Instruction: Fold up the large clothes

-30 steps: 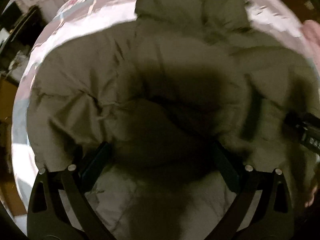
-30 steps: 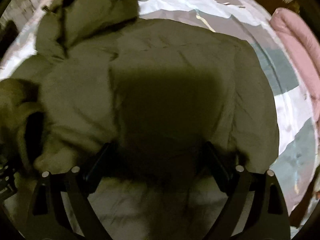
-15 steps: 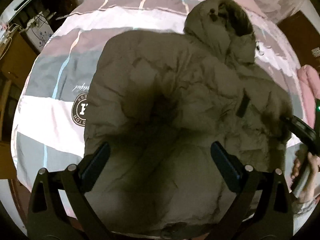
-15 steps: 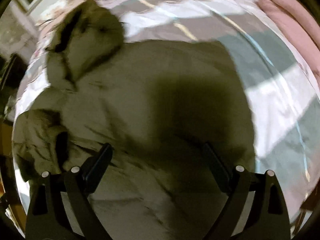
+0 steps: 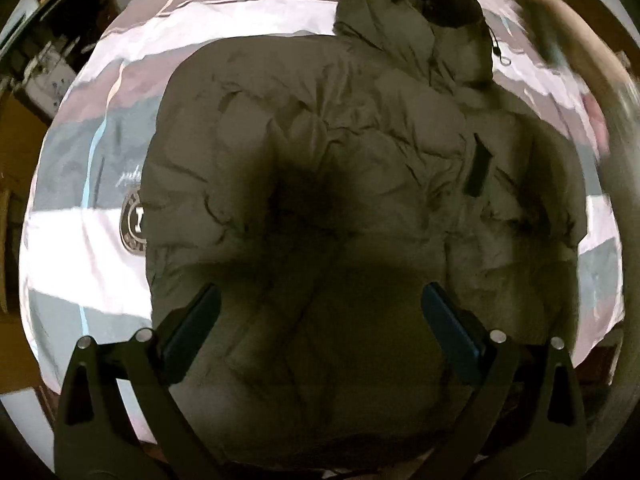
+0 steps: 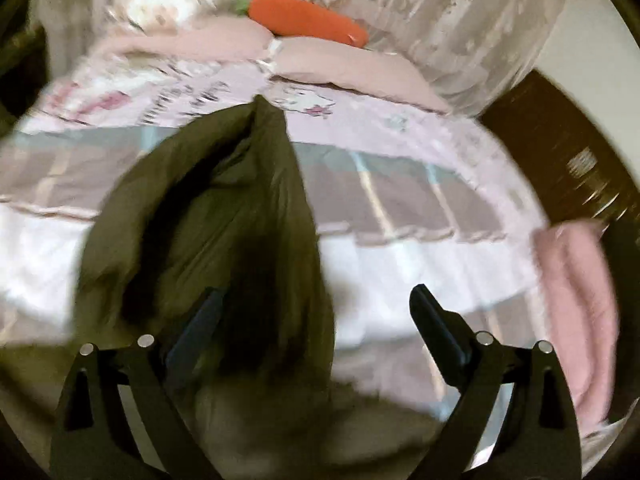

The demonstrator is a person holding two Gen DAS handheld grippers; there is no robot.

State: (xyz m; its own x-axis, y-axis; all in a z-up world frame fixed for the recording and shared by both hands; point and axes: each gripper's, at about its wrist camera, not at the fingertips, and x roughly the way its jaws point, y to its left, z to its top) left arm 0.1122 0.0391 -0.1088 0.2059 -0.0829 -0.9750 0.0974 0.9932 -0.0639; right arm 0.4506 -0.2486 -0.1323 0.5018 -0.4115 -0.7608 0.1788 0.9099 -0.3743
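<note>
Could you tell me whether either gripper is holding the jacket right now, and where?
Neither: left gripper and right gripper are both open above the jacket.

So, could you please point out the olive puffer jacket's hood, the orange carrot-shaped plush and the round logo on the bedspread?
Olive puffer jacket's hood (image 5: 404,20): left wrist view, outer shell.
Orange carrot-shaped plush (image 6: 308,20): right wrist view, mid-body.
Round logo (image 5: 134,224): left wrist view, visible half.

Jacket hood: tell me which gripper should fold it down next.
Right. The right gripper is open, with the hood directly ahead. The left gripper, also open, hovers over the jacket body, far from the hood.
</note>
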